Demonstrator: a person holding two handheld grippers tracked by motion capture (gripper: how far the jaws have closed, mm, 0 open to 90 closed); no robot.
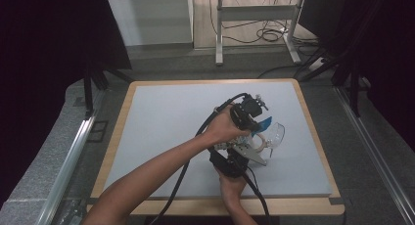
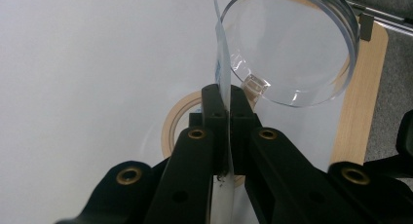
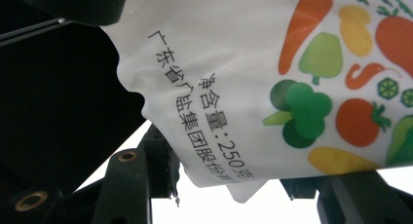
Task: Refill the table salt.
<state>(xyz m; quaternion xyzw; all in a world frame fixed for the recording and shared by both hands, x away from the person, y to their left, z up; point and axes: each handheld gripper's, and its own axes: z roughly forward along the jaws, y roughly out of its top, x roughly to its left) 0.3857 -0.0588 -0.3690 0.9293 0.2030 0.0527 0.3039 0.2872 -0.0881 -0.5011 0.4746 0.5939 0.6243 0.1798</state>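
Note:
A white salt bag (image 3: 243,63) printed with vegetables and black characters sits between the jaws of my right gripper (image 3: 234,175), which press on its body. My left gripper (image 2: 224,95) is shut on the bag's thin top edge (image 2: 223,53), seen edge-on. Just past that edge a clear round cup (image 2: 348,34) lies tilted, its mouth facing the camera. In the high view both hands meet right of the table's middle: the left gripper (image 1: 250,121) above, the right gripper (image 1: 239,151) below, a blue corner of the bag (image 1: 265,122) between them and the cup (image 1: 276,133).
A roll of tan tape (image 2: 173,124) lies flat on the white table top (image 1: 161,122) under the left gripper. The table's wooden rim (image 1: 318,137) is close on the right. Metal frame legs (image 1: 219,39) and cables stand on the floor beyond.

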